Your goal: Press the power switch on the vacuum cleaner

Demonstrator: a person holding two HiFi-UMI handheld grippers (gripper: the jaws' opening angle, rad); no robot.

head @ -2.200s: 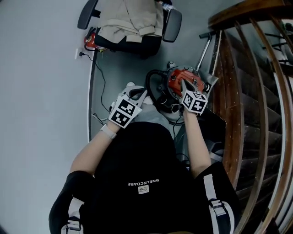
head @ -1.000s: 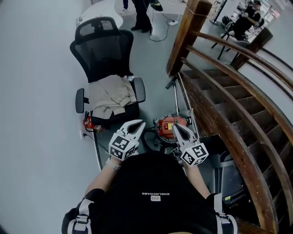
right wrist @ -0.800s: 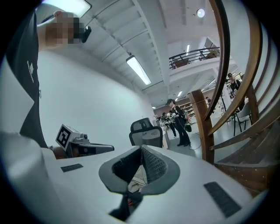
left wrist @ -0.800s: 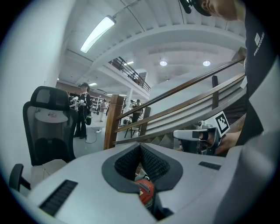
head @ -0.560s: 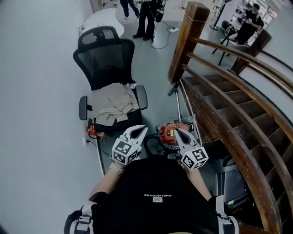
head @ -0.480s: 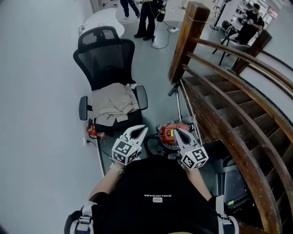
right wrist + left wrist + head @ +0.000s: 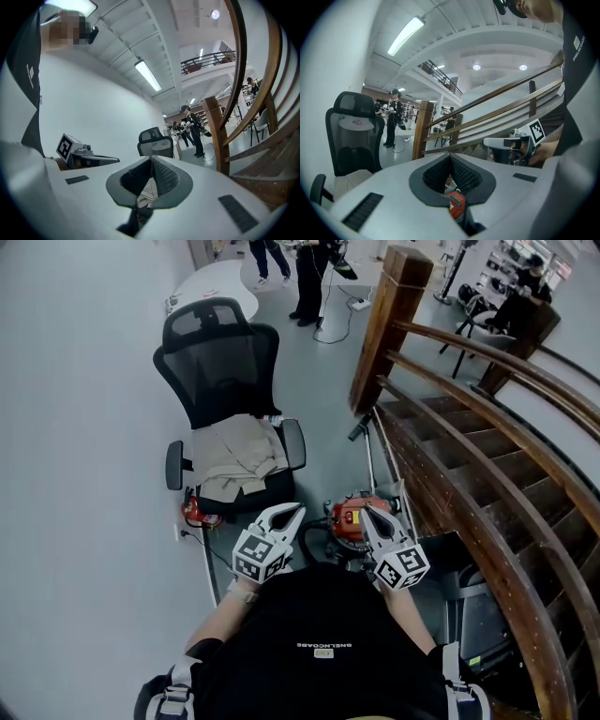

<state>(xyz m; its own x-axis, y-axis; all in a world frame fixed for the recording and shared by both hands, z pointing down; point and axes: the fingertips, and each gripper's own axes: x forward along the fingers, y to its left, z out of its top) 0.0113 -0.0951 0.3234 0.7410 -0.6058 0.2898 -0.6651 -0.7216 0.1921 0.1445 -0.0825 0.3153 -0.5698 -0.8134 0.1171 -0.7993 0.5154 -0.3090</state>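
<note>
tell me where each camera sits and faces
Head view: on the person's head, steeply down at vacuum cleaner and office chair; shirt, left gripper, right gripper show.
Left gripper view: rides the left gripper, along shut jaws toward the staircase; shirt at right.
Right gripper view: rides the right gripper, along shut jaws toward the chair; shirt at left.
Shared: each gripper view shows the other gripper; all show the chair.

Black mesh-backed office chair (image 7: 220,362) stands on smooth grey floor (image 7: 323,381), close beside a plain white wall (image 7: 84,474). Folded beige cloth (image 7: 242,454) lies on its seat. On the chair's other side is a dark brown wooden staircase (image 7: 450,451) with curved handrail (image 7: 525,381) and square newel post (image 7: 386,324). Beyond the chair are a white round table (image 7: 214,285) and standing people (image 7: 309,273). Overhead are a lit fluorescent tube (image 7: 407,35) and round recessed ceiling lamps (image 7: 476,67).
</note>
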